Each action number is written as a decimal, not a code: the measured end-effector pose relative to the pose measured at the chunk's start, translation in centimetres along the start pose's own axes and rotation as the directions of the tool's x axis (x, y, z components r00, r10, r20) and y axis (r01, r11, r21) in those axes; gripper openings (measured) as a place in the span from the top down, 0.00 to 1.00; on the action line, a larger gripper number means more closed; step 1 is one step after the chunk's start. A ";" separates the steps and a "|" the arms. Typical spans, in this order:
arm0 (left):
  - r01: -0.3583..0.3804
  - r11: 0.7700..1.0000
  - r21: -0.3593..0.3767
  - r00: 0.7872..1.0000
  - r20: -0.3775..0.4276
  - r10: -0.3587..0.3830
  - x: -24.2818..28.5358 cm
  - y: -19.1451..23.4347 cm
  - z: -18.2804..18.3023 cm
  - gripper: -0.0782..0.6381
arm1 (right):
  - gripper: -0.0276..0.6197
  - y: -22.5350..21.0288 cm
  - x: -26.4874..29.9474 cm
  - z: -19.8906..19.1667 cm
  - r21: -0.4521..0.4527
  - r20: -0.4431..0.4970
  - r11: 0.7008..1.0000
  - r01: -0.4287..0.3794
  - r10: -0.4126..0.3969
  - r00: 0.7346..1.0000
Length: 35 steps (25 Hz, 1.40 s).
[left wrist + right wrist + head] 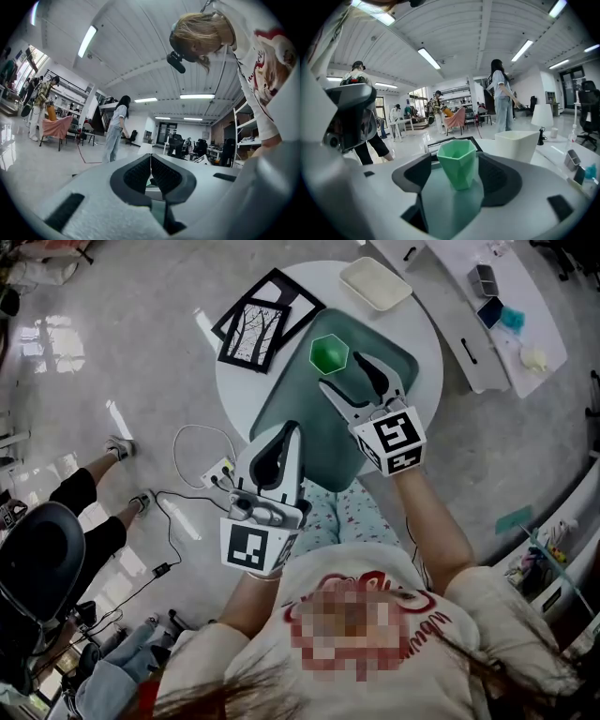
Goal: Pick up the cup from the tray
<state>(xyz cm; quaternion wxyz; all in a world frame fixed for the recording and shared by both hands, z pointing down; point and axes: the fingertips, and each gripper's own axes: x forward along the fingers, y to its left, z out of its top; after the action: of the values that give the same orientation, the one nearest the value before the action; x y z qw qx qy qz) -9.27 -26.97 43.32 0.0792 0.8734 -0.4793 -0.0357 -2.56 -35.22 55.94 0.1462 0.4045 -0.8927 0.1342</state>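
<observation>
A light green faceted cup point(330, 353) stands upright on the far end of the dark green tray point(326, 444), which lies on a round white table point(234, 390). My right gripper point(343, 370) hovers over the tray with its jaws wide open just short of the cup, and neither pad touches it. In the right gripper view the cup point(458, 163) stands centred ahead between the two dark pads point(501, 178) of that gripper point(459, 177). My left gripper point(288, 430) is shut and empty over the tray's near left edge; in its own view this gripper point(150, 165) has both pads pressed together.
Two black picture frames point(258, 324) lie on the table to the left of the cup, and a white rectangular dish point(375, 282) sits at the far edge. A white desk point(487, 306) stands to the right. A cable and power strip point(218, 472) lie on the floor at left.
</observation>
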 end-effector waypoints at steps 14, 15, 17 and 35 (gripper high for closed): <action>-0.024 1.000 -0.021 0.999 -0.028 0.023 1.1 1.0 -2.0 0.87 | 0.47 -0.6 4.9 -3.5 0.010 -0.130 1.000 0.008 -0.007 0.991; -0.024 0.999 -0.021 0.999 -0.030 0.023 1.2 1.0 -1.9 0.87 | 0.47 -0.7 5.1 -3.5 0.005 -0.131 1.000 0.014 -0.013 0.991; -0.027 0.999 -0.019 0.999 -0.034 0.026 1.2 1.1 -1.9 0.87 | 0.47 -0.9 5.4 -3.5 -0.010 -0.133 1.000 0.025 -0.026 0.991; -0.011 1.000 0.014 0.999 -0.031 0.012 1.2 0.4 -1.1 0.87 | 0.48 -1.3 2.2 -1.5 0.011 -0.067 0.993 0.121 -0.120 0.991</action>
<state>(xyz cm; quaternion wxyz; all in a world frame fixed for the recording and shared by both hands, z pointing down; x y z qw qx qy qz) -8.80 -28.06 44.45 0.0808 0.8715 -0.4833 -0.0181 -2.67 -37.01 58.31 0.1803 0.4542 -0.8603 0.1451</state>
